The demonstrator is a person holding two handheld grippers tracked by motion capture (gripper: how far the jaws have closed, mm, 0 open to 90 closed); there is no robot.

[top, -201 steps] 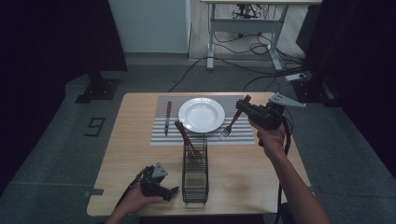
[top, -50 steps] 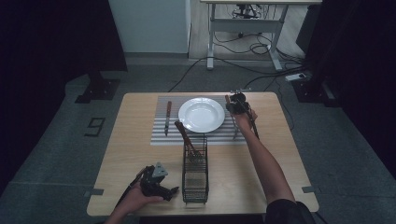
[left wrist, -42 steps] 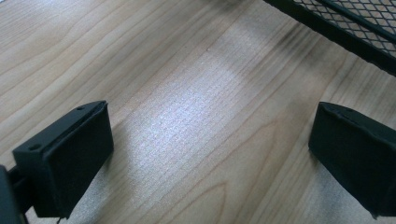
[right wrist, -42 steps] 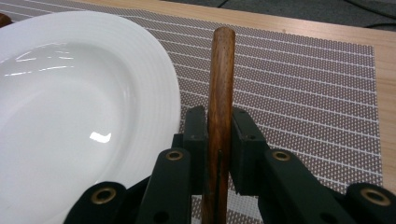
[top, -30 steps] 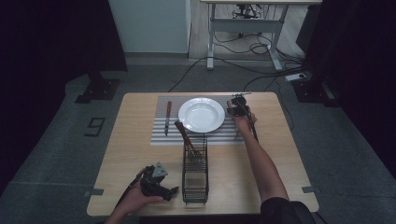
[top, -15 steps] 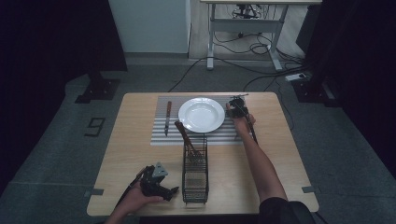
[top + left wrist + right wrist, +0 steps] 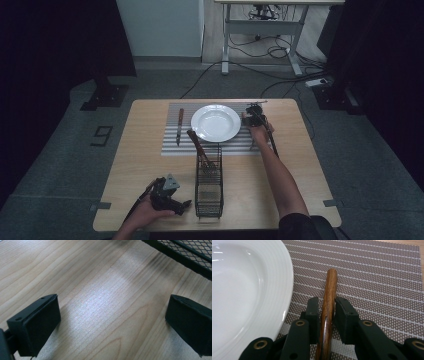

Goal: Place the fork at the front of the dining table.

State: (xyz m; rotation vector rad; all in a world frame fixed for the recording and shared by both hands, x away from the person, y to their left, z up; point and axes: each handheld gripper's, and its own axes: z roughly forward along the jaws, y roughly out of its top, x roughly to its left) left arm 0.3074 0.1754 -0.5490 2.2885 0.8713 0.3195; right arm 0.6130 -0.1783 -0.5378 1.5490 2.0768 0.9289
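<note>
A wooden-handled fork (image 7: 329, 297) lies on the striped placemat (image 7: 374, 277) just right of the white plate (image 7: 244, 290). My right gripper (image 7: 326, 305) straddles the handle; its jaws have just been opening, a thin gap shows at the right pad (image 7: 343, 312), and the handle rests on the mat between them. In the high view the right gripper (image 7: 255, 111) sits at the plate's (image 7: 216, 122) right rim. My left gripper (image 7: 183, 204) rests open on the bare table beside the wire basket (image 7: 208, 192), with nothing between its pads (image 7: 37, 322).
A knife (image 7: 179, 125) lies on the placemat (image 7: 170, 146) left of the plate. The black wire basket holds wooden-handled utensils (image 7: 199, 147) leaning out at its far end. Its mesh edge (image 7: 190, 255) runs close to the left gripper. Bare wood (image 7: 310, 165) surrounds the mat.
Early on the right gripper held the fork up at the table's right; it has since come down beside the plate. Over the last second both hands stayed put.
</note>
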